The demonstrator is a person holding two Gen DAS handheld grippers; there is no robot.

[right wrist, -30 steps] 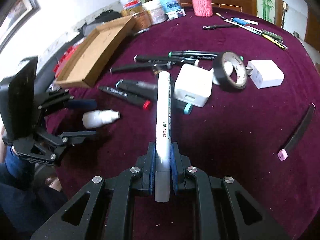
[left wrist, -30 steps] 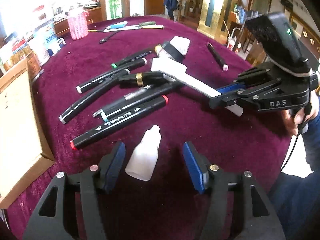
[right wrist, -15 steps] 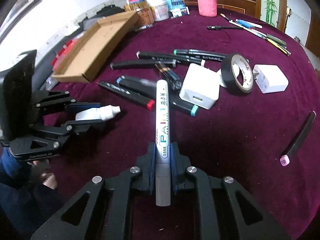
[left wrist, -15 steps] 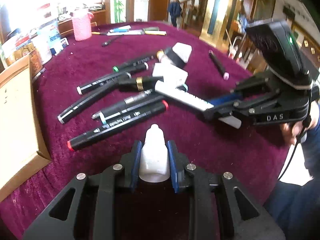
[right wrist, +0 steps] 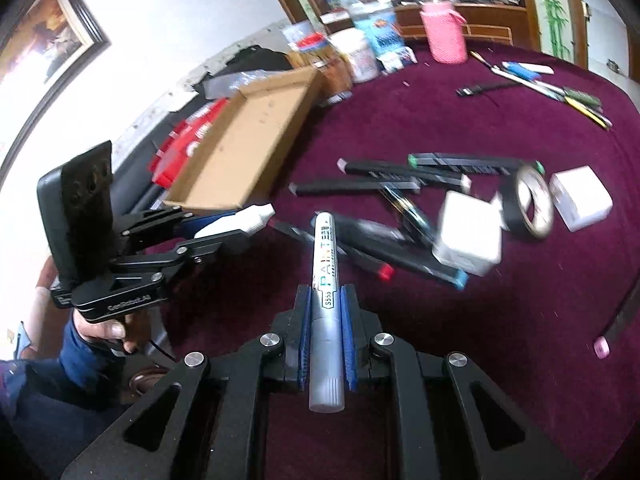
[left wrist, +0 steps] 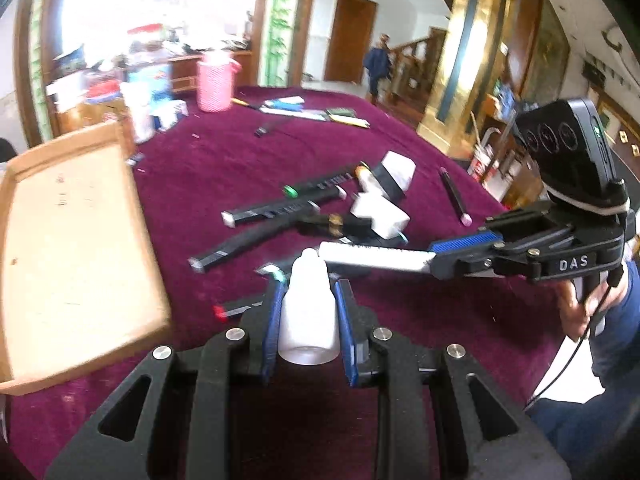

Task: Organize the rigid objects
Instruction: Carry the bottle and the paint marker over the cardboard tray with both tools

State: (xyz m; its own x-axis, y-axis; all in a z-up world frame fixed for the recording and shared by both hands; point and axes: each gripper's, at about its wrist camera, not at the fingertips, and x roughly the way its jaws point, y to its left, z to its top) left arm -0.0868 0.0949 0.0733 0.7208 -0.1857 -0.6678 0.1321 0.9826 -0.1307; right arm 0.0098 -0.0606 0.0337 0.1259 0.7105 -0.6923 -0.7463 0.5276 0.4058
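My left gripper (left wrist: 308, 300) is shut on a small white bottle (left wrist: 307, 312) and holds it above the purple tablecloth; it also shows in the right wrist view (right wrist: 236, 222). My right gripper (right wrist: 325, 304) is shut on a white paint marker (right wrist: 326, 280), also seen in the left wrist view (left wrist: 376, 257), held above the table. A shallow cardboard box (left wrist: 68, 240) lies to the left. Several black markers (left wrist: 276, 208) lie in a pile on the cloth.
Two white chargers (right wrist: 468, 236) and a black tape roll (right wrist: 532, 204) lie among the markers. A black pen with a pink end (right wrist: 616, 320) lies at the right. A pink cup (left wrist: 216, 84), bottles and pens stand at the far edge.
My left gripper closed on the white bottle and lifted it off the cloth, turning left toward the cardboard box. My right gripper rose with the paint marker and moved the same way.
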